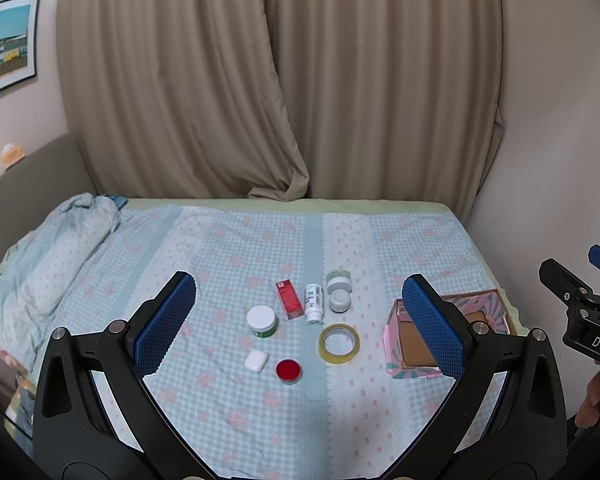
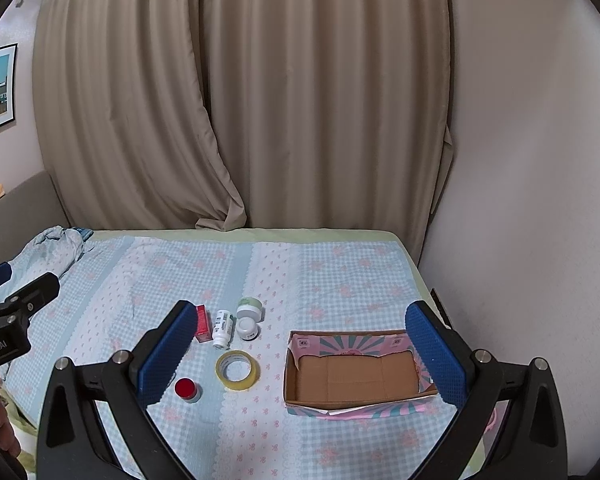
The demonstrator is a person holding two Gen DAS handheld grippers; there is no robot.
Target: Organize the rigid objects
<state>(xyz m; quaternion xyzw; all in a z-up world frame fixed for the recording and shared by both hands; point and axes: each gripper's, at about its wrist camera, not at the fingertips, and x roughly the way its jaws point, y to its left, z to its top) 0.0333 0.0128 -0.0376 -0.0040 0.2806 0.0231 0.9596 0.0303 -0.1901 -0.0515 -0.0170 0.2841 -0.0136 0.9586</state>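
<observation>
Both grippers, left (image 1: 300,320) and right (image 2: 300,352), hover above the bed (image 2: 340,272) with jaws spread wide, holding nothing.
Box (image 2: 352,376) lies open between the right jaws; tape (image 1: 339,343), jar (image 1: 262,321), bottle (image 1: 314,303) and red tin (image 1: 288,371) lie between the left jaws.

On the bed (image 2: 340,272) a small carton (image 1: 289,299), a bottle (image 1: 314,303) lying on its side and two small jars (image 1: 339,293) sit in a row. Nearer lie a lidded tub (image 1: 261,321), a tape roll (image 1: 339,343), an earbud case (image 1: 256,360) and a round tin (image 1: 288,371). An open box (image 2: 356,376) sits well apart to their right.
</observation>
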